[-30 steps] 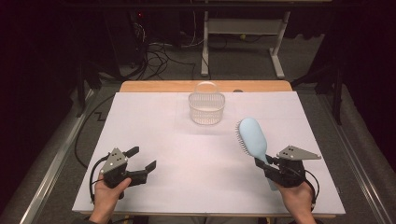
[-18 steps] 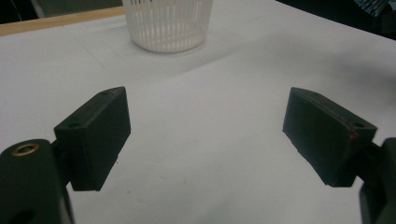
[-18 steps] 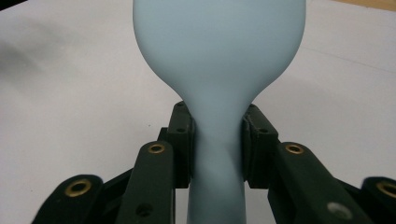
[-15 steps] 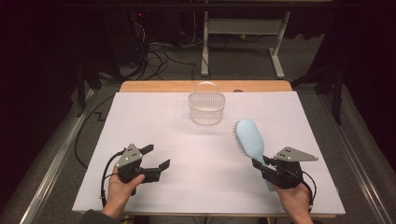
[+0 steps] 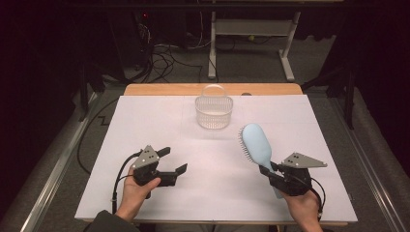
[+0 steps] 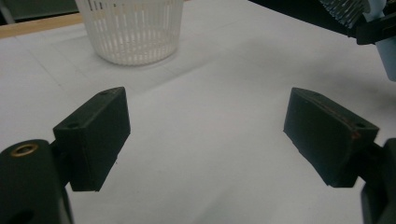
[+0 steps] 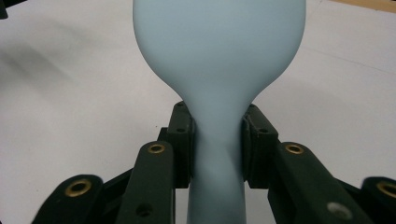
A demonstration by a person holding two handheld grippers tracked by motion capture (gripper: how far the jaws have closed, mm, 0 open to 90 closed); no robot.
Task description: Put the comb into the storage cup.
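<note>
Moved: left gripper (image 5: 170, 163) has shifted inward over the counter (image 5: 145, 116)
Left fingers: spread, empty
Right gripper (image 5: 269, 172): fingers pinching brush (image 5: 256, 143) handle
Basket (image 5: 213, 111): far side

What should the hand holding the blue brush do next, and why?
Probably carry the hairbrush toward the basket. The right gripper already clamps its handle, the brush is off the table, and the basket looks empty just ahead; the left gripper is open, holding nothing.

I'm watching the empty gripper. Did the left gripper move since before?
Yes. In the high view the left gripper has slid away from the table's left edge, toward the middle of the white table and nearer the basket. Its jaws stand open.
</note>
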